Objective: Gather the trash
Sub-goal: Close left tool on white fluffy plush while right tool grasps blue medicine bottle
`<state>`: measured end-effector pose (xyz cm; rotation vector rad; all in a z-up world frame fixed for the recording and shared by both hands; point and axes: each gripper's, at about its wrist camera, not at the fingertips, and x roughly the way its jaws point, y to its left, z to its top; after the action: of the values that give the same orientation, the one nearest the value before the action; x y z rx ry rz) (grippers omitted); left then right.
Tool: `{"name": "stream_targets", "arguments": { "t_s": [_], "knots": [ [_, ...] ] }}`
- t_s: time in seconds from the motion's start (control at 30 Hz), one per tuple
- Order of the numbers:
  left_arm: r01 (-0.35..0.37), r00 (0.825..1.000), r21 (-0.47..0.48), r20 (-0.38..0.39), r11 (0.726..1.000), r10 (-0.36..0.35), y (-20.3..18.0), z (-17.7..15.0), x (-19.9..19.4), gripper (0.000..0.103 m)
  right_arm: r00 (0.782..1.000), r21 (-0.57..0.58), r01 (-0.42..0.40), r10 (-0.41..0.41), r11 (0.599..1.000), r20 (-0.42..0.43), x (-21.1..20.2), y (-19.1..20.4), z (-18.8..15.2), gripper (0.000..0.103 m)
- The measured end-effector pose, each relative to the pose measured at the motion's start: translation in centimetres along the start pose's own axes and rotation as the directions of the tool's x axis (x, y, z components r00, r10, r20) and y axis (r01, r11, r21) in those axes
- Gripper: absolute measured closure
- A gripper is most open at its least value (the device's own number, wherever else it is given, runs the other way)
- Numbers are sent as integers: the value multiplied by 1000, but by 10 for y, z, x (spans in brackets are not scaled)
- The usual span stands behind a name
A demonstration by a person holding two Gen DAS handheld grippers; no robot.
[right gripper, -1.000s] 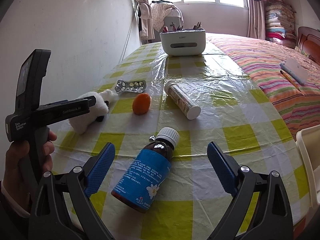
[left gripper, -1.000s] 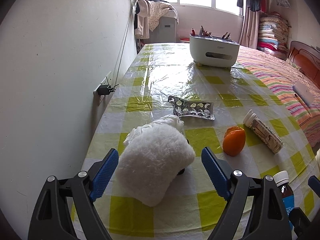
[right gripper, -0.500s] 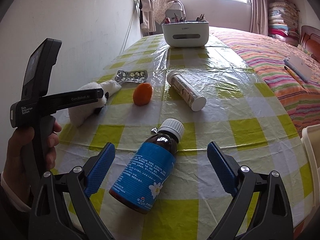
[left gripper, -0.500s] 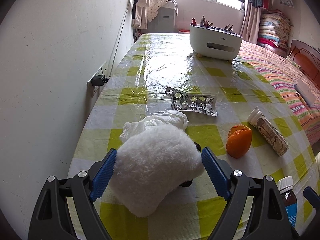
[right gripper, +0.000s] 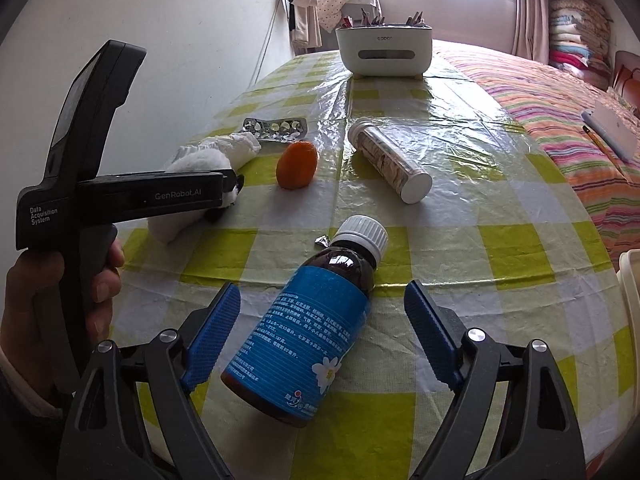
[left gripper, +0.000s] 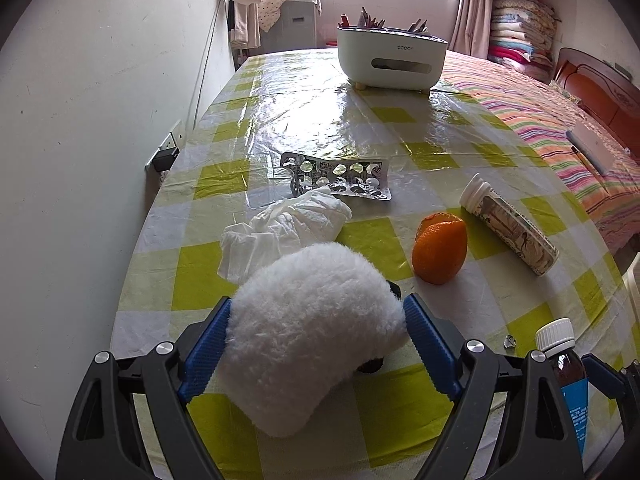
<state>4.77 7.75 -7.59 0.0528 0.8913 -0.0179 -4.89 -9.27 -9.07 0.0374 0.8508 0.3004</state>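
Two grippers are now each lined up on something different, and that is the change that matters. Compared with a second ago, the left gripper (left gripper: pixel 316 334) has slid forward over the worktop (left gripper: pixel 320 120) until the white fluffy toy (left gripper: pixel 308 332) fills the space between its blue fingers (left gripper: pixel 208 344); earlier the toy lay ahead of them with room on both sides. The fingers are wide apart; the fur brushes both pads, though I cannot say whether they press on it yet. The right gripper (right gripper: pixel 322 334) has barely moved and straddles the brown bottle with the blue label (right gripper: pixel 308 320), which lies on its side; its fingers (right gripper: pixel 212 332) are closing, with clear gaps on both sides, so nothing is held.

Behind the toy sit the likelier pieces of trash: a crumpled tissue (left gripper: pixel 280 228), touching the toy's far edge, an empty pill strip (left gripper: pixel 344 176) just beyond it, an orange peel (left gripper: pixel 440 248) and a capped tube (left gripper: pixel 508 228) to the right. My reading is that the bottle gets picked up first, while the toy may only be cleared aside to free the tissue
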Motion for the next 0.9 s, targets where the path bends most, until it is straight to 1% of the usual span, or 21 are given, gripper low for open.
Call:
{"name": "stream_targets", "arguments": {
  "t_s": [0.1,0.17,0.2,0.27,0.3,0.33,0.37,0.4,0.47,0.57,0.7,0.77,0.9],
  "knots": [
    [5,1000,11,-10,1000,-5,-3,-1,2,21,1000,-3,6,-6,1000,-15,3,-1,-1,30],
    [8,1000,17,-18,1000,-8,-5,-2,2,22,1000,-9,4,-4,1000,-30,6,0,-3,41],
    [17,1000,19,-23,1000,-17,-6,-3,2,22,999,-12,7,-7,1000,-37,8,0,-3,42],
    [42,999,12,-32,999,-41,-6,-2,1,24,999,-24,13,-14,1000,-34,8,2,-4,50],
    [53,998,6,-34,999,-53,-6,-2,1,25,999,-29,15,-16,999,-32,8,3,-5,53],
    [63,997,-3,-34,998,-63,-5,-3,0,27,999,-33,16,-17,999,-33,8,3,-5,58],
    [72,997,-17,-34,997,-73,-4,-2,0,30,999,-35,15,-17,999,-31,8,3,-6,60],
    [82,996,-33,-35,996,-83,-2,-2,-1,32,999,-38,15,-16,999,-30,8,3,-6,60],
    [99,994,-70,-34,993,-101,3,-2,-2,39,1000,-40,6,-7,999,-26,6,4,-7,60],
    [123,991,-117,-35,986,-128,10,-2,-3,47,1000,-36,2,-2,999,-13,4,2,-8,61],
    [146,988,-150,-35,978,-153,15,-3,-5,52,1000,-11,-8,8,1000,4,0,-3,-6,61],
    [159,986,-174,-31,972,-166,19,-3,-7,56,1000,-1,-15,15,1000,15,-3,-5,-6,61],
    [171,984,-210,-19,963,-179,25,-4,-12,61,999,13,-22,21,1000,33,-7,-9,-7,61]
  ]
}}
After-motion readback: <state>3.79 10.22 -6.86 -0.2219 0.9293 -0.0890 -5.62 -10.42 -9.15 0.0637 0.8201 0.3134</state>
